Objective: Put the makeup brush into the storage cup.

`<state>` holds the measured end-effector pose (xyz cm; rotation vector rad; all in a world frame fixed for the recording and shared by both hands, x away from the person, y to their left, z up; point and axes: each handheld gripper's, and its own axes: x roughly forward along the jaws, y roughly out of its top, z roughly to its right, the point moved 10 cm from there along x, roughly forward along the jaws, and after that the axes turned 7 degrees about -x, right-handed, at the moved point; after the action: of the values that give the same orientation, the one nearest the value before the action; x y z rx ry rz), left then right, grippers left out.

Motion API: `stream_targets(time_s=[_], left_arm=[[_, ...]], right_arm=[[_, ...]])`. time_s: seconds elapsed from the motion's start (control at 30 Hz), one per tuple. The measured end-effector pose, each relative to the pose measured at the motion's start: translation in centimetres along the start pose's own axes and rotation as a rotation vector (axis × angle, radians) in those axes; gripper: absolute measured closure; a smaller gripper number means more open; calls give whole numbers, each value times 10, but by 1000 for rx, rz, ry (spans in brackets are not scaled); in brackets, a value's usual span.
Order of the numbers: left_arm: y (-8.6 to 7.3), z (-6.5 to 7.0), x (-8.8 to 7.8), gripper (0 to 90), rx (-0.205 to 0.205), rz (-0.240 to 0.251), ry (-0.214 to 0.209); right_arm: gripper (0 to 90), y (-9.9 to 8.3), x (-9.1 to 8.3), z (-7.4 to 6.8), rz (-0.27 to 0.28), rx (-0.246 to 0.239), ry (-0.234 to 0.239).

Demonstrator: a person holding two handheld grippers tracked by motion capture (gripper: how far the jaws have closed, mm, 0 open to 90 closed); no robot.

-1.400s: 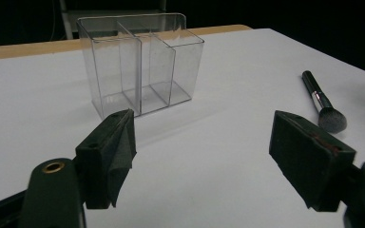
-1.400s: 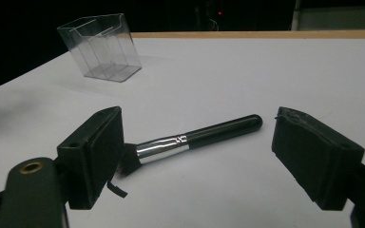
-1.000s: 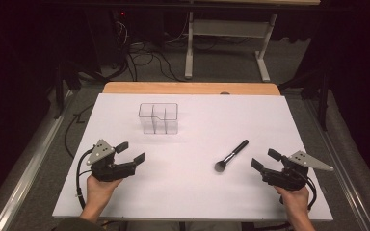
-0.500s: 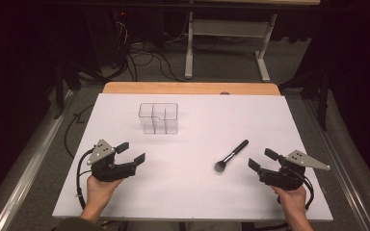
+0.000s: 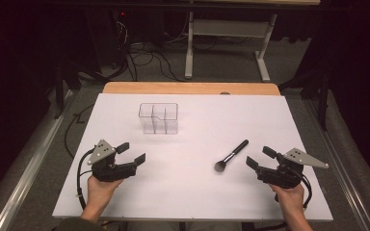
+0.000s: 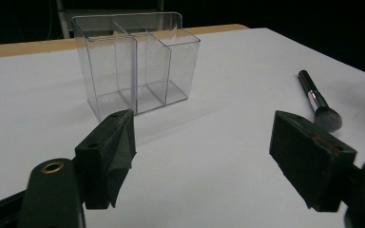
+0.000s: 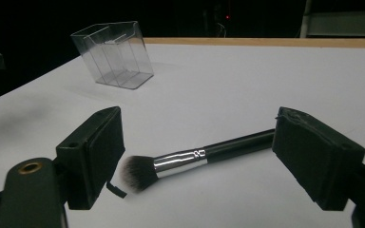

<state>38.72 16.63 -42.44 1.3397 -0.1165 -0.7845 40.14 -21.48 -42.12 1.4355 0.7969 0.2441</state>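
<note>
A black-handled makeup brush (image 5: 231, 155) with a silver ferrule lies flat on the white table, bristles toward the near side. In the right gripper view the brush (image 7: 190, 157) lies just ahead of the wide-apart jaws. My right gripper (image 5: 260, 158) is open, a short way right of the brush. A clear plastic organizer (image 5: 158, 118) with several compartments stands upright and empty at the back left. My left gripper (image 5: 130, 153) is open near the front left, empty; in its view the organizer (image 6: 135, 61) stands ahead and the brush (image 6: 317, 100) lies at the right.
The white table top (image 5: 192, 192) ends in a wooden strip (image 5: 188, 88) along the far edge. Beyond it, a dark floor holds cables (image 5: 135, 55) and a white desk frame (image 5: 226, 33). Cables trail from both grippers off the near edge.
My right gripper has crept a little left toward the brush. The left gripper, brush and organizer have not moved.
</note>
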Motion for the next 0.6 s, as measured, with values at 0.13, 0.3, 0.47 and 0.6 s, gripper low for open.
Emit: stream_targets(time_s=[0.13,0.3,0.47,0.6], left_arm=[[-1,-1,1,237,1,-6,2],[-1,-1,1,237,-3,-3,1],[-1,-1,1,237,-8,-3,-1],[-1,-1,1,237,-11,-3,0]], right_arm=[[192,2,2,-2,-1,-9,4],[187,10,4,-3,18,-13,4],[185,18,10,-8,23,-33,6],[185,22,15,-11,19,-42,12]])
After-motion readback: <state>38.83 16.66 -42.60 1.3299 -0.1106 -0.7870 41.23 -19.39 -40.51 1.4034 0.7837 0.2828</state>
